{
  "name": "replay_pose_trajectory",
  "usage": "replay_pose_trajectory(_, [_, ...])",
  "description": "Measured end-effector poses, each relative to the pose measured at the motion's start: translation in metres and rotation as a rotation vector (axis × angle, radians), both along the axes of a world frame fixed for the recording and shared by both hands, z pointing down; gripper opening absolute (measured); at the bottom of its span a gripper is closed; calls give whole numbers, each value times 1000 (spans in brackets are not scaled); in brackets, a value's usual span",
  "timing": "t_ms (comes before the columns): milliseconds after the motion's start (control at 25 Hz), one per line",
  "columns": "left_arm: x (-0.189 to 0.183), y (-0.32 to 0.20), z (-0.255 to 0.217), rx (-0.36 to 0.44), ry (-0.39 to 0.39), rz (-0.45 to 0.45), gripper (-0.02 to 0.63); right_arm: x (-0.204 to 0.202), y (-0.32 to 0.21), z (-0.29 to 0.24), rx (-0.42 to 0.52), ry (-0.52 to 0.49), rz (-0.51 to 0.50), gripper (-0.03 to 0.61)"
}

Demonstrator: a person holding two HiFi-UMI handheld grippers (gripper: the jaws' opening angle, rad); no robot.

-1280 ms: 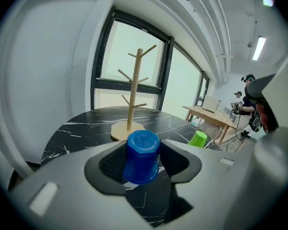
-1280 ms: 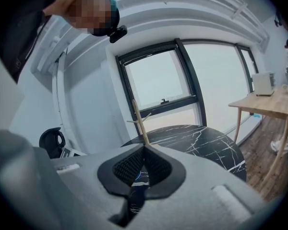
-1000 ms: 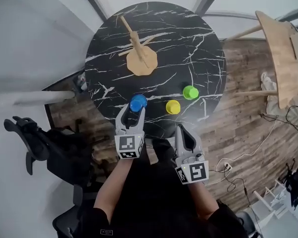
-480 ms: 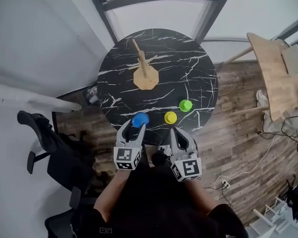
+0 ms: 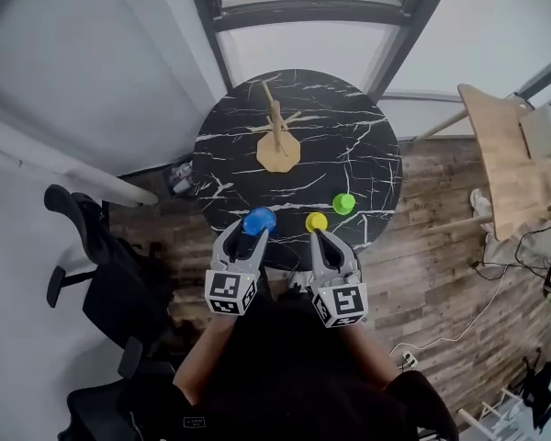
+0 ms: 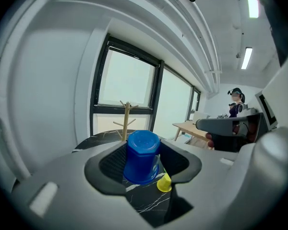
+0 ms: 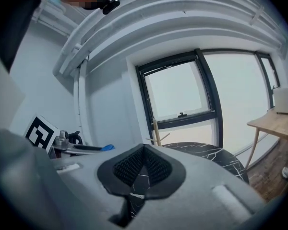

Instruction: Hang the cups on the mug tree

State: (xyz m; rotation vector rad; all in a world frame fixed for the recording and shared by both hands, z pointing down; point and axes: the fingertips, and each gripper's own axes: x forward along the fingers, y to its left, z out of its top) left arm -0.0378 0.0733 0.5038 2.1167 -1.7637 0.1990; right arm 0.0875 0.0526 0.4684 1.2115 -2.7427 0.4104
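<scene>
Down at the near edge of the table, the left gripper (image 5: 253,235) has the blue cup (image 6: 142,156). Its jaws stand wide, with a pad pressed on either flank. The cup sits mouth down, closed end up, and it looks to be clear of the tabletop.

Right beside it, the right gripper (image 5: 318,239) is fully closed with nothing between the pads, just marble showing past the tips. It's the spare hand for now.

So this reads as cup one of three, picked and ready to travel, with nothing on the tree yet. Just ahead of the right gripper stands the yellow cup (image 5: 316,221), and a little beyond that, to the right, the green cup (image 5: 344,203). Both rest on the surface and wait their turn.

Further out, the wooden mug tree (image 5: 277,136) stands on its flat base on the far half of the table, pegs bare. The next move calls for a carry across the table, then lining the cup up so that a peg catches it. No handle shows from these angles, so that alignment could take some care.

The round table (image 5: 358,159) is black marble with white veins. Beyond it are a dark-framed window (image 5: 303,35) and pale walls, with plank flooring (image 5: 441,274) to the right. A light wooden table (image 5: 505,154) stands off right, and a black office chair (image 5: 92,274) sits left.
</scene>
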Motion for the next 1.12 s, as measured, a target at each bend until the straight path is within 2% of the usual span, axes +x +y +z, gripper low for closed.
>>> replay_pose_trajectory(240, [-16, -10, -12, 20, 22, 6, 216, -15, -10, -10, 30, 14, -13, 0])
replay_pose_trajectory(600, [-59, -54, -31, 55, 21, 40, 216, -46, -40, -27, 48, 23, 48, 0])
replay_pose_trajectory(1120, [-97, -122, -36, 101, 37, 137, 216, -92, -78, -31, 62, 38, 136, 0])
